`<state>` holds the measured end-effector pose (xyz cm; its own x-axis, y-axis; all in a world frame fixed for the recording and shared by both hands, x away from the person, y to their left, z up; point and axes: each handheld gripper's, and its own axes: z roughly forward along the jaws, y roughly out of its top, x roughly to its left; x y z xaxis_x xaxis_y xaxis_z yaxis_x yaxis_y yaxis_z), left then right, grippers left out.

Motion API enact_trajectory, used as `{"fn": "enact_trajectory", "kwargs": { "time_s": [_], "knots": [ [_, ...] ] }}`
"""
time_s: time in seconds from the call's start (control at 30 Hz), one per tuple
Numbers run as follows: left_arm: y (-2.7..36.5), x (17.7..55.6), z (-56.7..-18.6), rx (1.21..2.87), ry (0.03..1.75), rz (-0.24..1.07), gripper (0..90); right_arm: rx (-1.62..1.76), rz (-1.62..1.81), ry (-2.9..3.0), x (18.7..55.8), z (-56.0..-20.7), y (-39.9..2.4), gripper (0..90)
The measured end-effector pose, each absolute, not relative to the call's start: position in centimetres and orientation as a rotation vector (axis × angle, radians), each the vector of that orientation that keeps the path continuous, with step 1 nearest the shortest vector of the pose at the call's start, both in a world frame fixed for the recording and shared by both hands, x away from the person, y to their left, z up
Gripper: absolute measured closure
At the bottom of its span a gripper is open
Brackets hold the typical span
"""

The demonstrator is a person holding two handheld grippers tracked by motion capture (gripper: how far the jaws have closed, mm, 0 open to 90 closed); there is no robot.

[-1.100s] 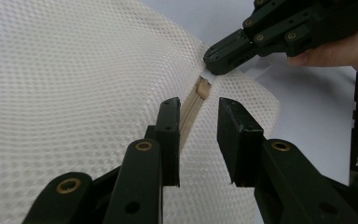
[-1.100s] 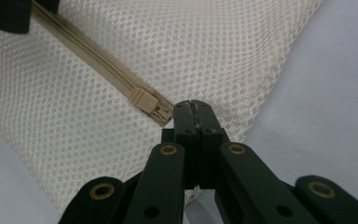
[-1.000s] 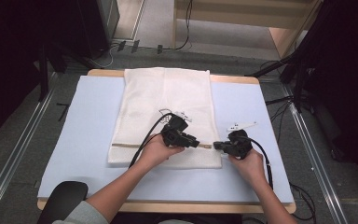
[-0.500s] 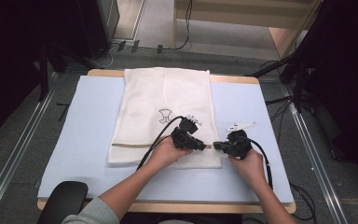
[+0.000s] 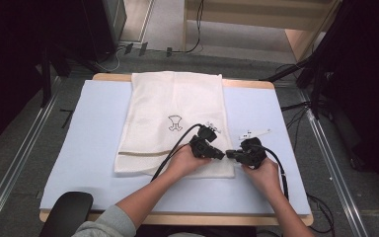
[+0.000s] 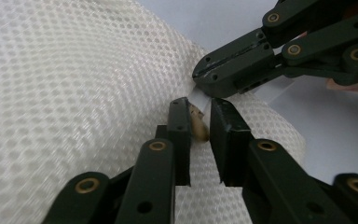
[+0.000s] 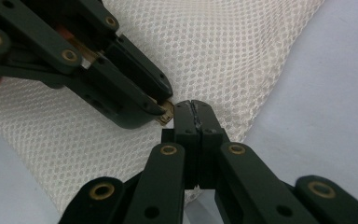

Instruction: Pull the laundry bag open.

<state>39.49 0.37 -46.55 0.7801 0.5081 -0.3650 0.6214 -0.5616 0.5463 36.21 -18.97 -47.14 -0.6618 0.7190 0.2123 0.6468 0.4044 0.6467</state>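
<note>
The cream mesh laundry bag (image 5: 175, 121) lies flat along the middle of the pale blue mat (image 5: 84, 148), its near end toward the person, with a small printed emblem (image 5: 175, 123) near its centre and a tan zipper band (image 5: 143, 153) crossing just short of the near edge. At the bag's near right corner sits a small brass-coloured zipper pull (image 6: 198, 126). The left gripper (image 6: 199, 122) has just been closing, and its jaws now stand narrowly parted with the pull between them; whether the pads press on it yet cannot be told. The right gripper (image 7: 192, 111), tip to tip with the left one, has its jaws pressed together on the corner of the mesh and its white tab (image 6: 199, 97), holding it down. Judged risk: the pull is small and slick, so a closure slightly off centre could let it slip out sideways. If the right gripper's pinch on the thin mesh gives way under a pull, the corner would bunch and the zipper would likely jam.
</note>
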Motion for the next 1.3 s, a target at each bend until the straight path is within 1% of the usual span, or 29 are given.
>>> {"fn": "enact_trajectory", "kwargs": {
  "time_s": [0.07, 0.1, 0.13, 0.23, 0.43, 0.6, 0.77, 0.97, 1.07, 1.3],
  "knots": [
    [0.4, 39.6, -46.6, 2.293, 0.837, -0.207, 86.1, 1.243, 1.104, 2.546, 36.2, -47.1, -19.0, 90.0],
    [0.6, 39.9, -46.7, 2.275, 0.851, -0.246, 87.2, 1.240, 1.105, 2.545, 36.2, -47.2, -19.0, 90.0],
    [0.6, 39.9, -46.7, 2.275, 0.851, -0.246, 87.5, 1.240, 1.105, 2.545, 36.2, -47.2, -19.0, 90.0],
    [0.8, 40.3, -46.9, 2.264, 0.856, -0.297, 88.0, 1.248, 1.092, 2.546, 36.1, -47.1, -18.9, 90.0],
    [0.9, 40.7, -46.7, 2.281, 0.854, -0.334, 88.7, 1.204, 1.099, 2.553, 36.2, -47.2, -18.9, 90.0],
    [1.3, 41.1, -46.7, 2.260, 0.913, -0.408, 89.0, 1.218, 1.132, 2.559, 36.3, -47.4, -19.1, 90.0],
    [1.2, 40.8, -46.3, 2.293, 0.906, -0.362, 89.2, 1.204, 1.125, 2.562, 36.2, -47.3, -19.0, 90.0],
    [1.4, 41.2, -46.3, 2.288, 0.936, -0.390, 89.1, 1.205, 1.110, 2.553, 35.9, -47.4, -19.1, 90.0],
    [1.4, 41.3, -46.5, 2.277, 0.944, -0.398, 88.8, 1.153, 1.028, 2.543, 35.6, -46.9, -18.4, 90.0],
    [1.4, 41.3, -46.7, 2.251, 0.957, -0.398, 88.7, 1.157, 1.060, 2.487, 35.8, -47.2, -17.8, 90.0]
  ]
}}
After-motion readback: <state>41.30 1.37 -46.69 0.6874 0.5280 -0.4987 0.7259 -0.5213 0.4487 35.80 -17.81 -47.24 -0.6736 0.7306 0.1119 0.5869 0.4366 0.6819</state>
